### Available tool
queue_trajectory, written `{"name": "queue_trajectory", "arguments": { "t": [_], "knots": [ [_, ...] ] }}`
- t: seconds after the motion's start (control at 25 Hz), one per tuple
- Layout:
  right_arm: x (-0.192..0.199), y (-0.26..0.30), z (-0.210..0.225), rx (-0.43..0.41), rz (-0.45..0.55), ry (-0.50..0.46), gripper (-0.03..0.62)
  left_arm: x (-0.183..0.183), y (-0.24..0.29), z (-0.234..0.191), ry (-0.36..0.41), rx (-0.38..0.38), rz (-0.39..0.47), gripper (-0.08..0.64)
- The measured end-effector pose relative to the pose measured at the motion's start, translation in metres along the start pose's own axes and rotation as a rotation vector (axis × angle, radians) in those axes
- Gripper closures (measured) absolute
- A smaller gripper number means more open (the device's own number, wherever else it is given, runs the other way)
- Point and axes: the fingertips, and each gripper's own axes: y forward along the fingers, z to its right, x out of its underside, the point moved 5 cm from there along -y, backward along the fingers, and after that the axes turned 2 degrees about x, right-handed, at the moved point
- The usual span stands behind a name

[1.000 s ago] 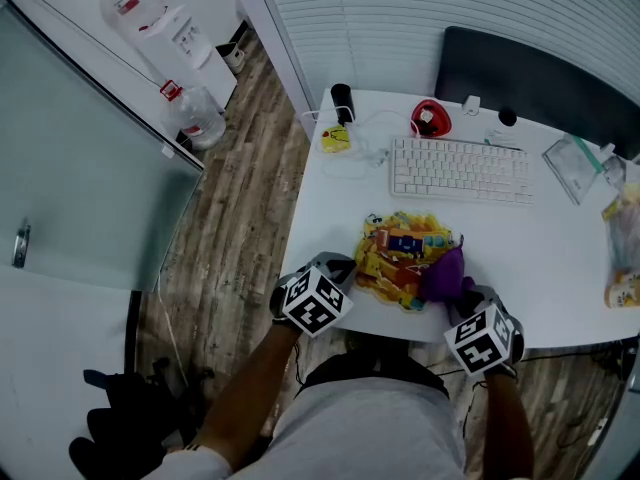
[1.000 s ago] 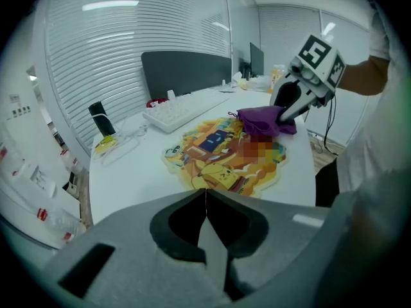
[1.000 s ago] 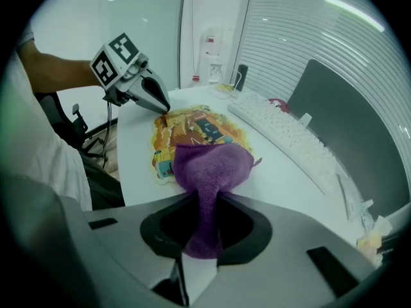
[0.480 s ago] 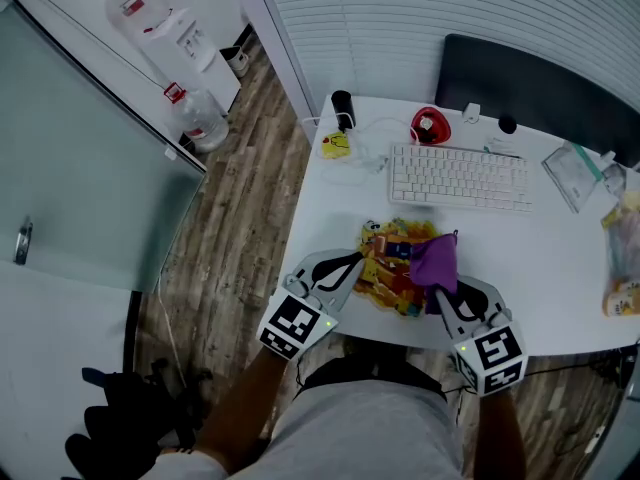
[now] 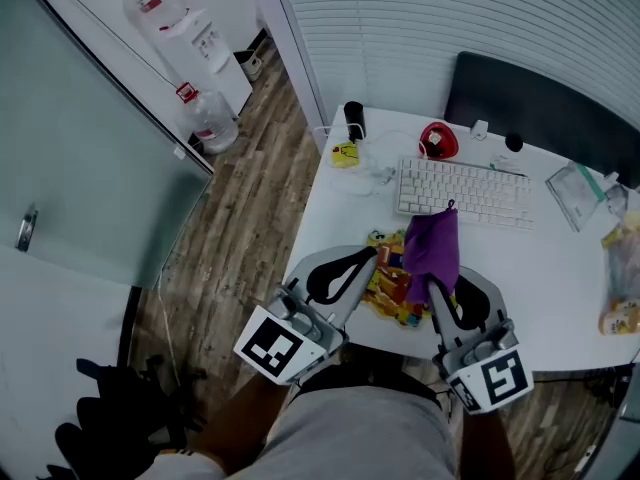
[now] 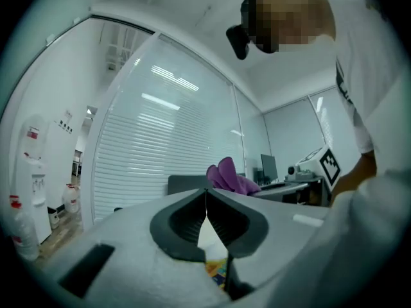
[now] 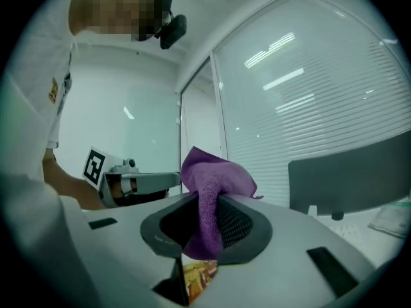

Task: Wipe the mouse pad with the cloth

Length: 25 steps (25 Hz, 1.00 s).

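The mouse pad [image 5: 384, 284], a colourful printed sheet, lies near the white desk's front edge, partly hidden by both grippers. A purple cloth [image 5: 433, 247] stands up from my right gripper [image 5: 433, 284], which is shut on it and held above the pad's right side. In the right gripper view the cloth [image 7: 209, 178] bunches out of the closed jaws, with a bit of pad [image 7: 199, 274] showing below. My left gripper [image 5: 370, 256] hovers over the pad's left side, shut with nothing in it. In the left gripper view its tips [image 6: 205, 191] meet, and the cloth [image 6: 229, 176] shows beyond them.
A white keyboard [image 5: 465, 190] lies just behind the pad. Behind it are a red object [image 5: 437, 140], a small yellow item [image 5: 345, 154], a black cylinder [image 5: 354, 114] and a dark chair back [image 5: 540, 108]. A clear bag [image 5: 577, 180] sits at the right. A water dispenser [image 5: 195, 38] stands on the floor, left.
Both grippers have risen and tilted upward from the desk's front edge. The right one has lifted the purple cloth off the pad, so it now stands higher, towards the keyboard.
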Motion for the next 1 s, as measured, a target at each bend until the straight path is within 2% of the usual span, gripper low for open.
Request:
{"name": "queue_trajectory", "arguments": {
  "t": [0.16,0.28,1.0],
  "knots": [
    [-0.021,0.001,-0.011,-0.023,0.126,-0.010,0.523,-0.017,-0.002,0.006,0.010,-0.005,0.072,0.545],
    [-0.029,0.000,-0.016,-0.029,0.169,-0.019,0.523,-0.024,-0.003,0.007,0.019,-0.005,0.098,0.545],
    [-0.049,-0.005,-0.029,-0.007,0.237,-0.068,0.523,-0.036,-0.012,0.012,0.039,0.005,0.133,0.545]
  ]
}}
